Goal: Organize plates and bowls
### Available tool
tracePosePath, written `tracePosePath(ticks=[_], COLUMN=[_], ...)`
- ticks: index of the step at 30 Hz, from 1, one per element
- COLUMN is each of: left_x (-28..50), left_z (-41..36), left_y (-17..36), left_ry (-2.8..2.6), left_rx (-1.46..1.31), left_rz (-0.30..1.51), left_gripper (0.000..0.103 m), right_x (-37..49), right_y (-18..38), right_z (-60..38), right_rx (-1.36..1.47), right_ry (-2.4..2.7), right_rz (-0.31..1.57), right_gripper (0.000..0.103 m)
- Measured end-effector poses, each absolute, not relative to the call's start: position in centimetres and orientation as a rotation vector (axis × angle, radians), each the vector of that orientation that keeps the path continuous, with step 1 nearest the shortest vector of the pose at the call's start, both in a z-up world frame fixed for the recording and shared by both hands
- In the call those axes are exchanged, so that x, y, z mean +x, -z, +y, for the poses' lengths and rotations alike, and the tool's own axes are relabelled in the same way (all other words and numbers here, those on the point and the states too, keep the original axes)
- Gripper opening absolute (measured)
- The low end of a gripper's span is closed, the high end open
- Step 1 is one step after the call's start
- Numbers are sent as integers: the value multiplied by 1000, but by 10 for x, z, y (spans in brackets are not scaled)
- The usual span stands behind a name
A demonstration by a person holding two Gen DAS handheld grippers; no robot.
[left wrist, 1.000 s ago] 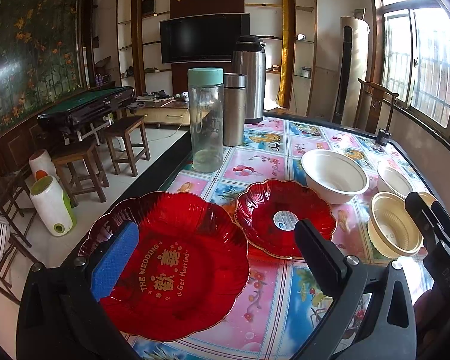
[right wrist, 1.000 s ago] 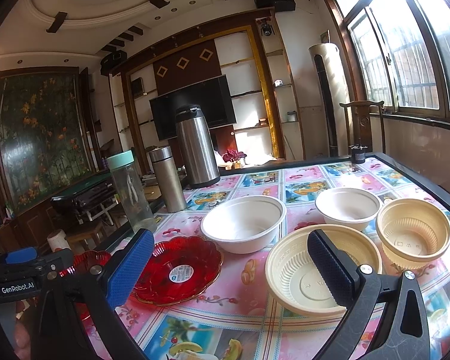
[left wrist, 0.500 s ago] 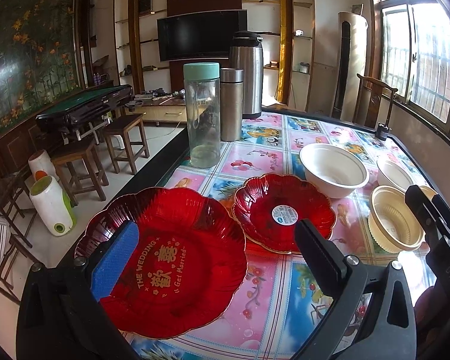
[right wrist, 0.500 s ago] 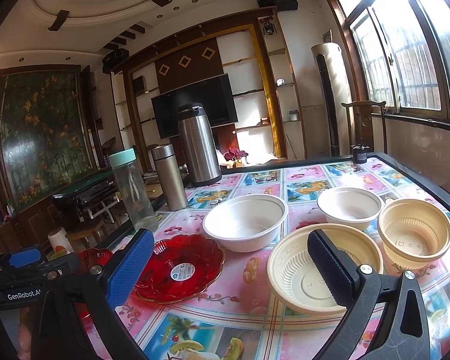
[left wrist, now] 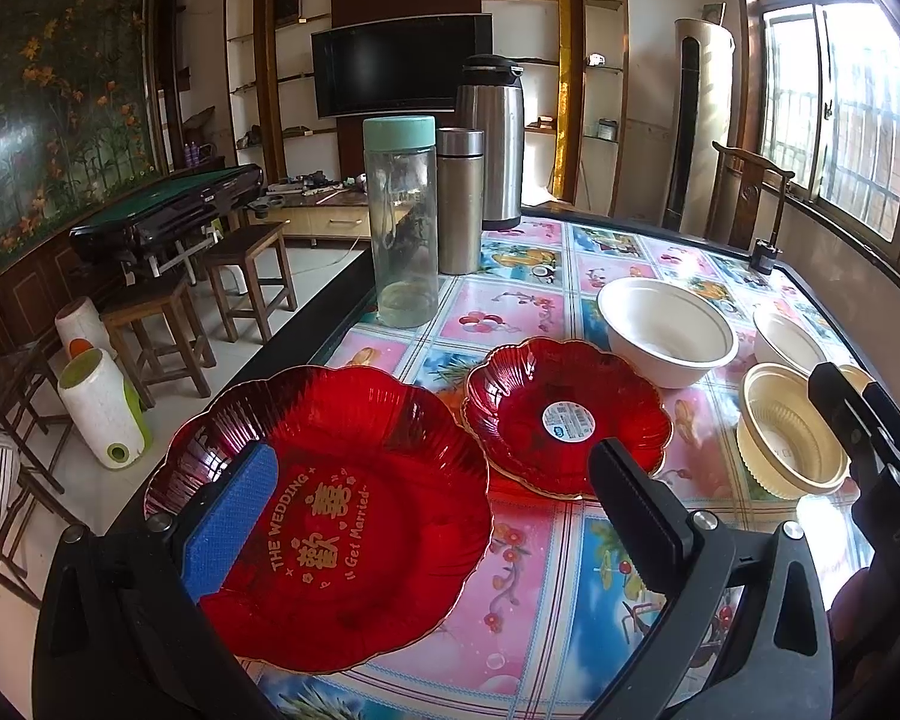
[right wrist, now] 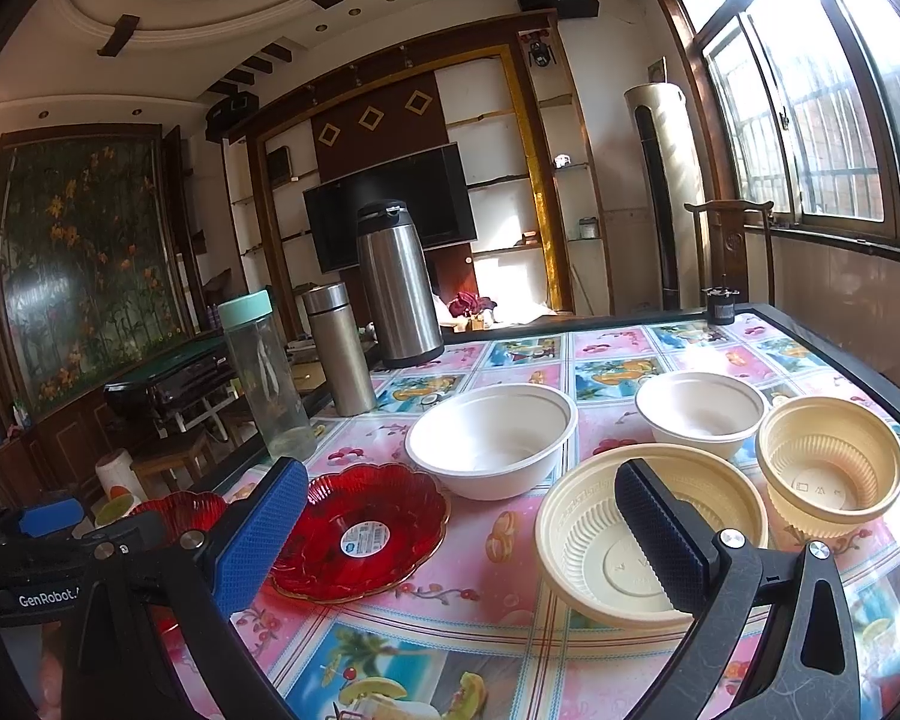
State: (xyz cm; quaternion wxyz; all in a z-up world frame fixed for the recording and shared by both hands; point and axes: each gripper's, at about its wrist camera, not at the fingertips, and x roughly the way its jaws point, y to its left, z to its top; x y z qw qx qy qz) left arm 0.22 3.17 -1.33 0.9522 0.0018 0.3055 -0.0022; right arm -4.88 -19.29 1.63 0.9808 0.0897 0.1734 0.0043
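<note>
Farthest left, the large red plate [left wrist: 330,516] is lying flat on the counter [left wrist: 546,594], and the left hand-held gripper [left wrist: 426,516] is hovering over it, jaws spread wide and gripping nothing. It is looking like thin, stiff, glossy plastic, light but slippery, so pinching its scalloped rim seems wisest. Just beside it the small red plate [right wrist: 360,531] is resting. Rightward, the right hand-held gripper [right wrist: 462,531] is gaping empty near the ribbed beige bowl [right wrist: 588,531], a light thing to take by its lip.
</note>
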Motion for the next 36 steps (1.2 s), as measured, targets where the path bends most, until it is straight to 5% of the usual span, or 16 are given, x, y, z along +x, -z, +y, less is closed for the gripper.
tracePosePath(ticks=[36], left_x=[29], left_z=[37], left_y=[0], left_ry=[146], left_rx=[-11], left_rz=[741], left_gripper=[103], right_x=[-19], right_y=[-37], right_z=[-189], right_rx=[236], right_ry=[-111], right_rz=[436], right_gripper=[103])
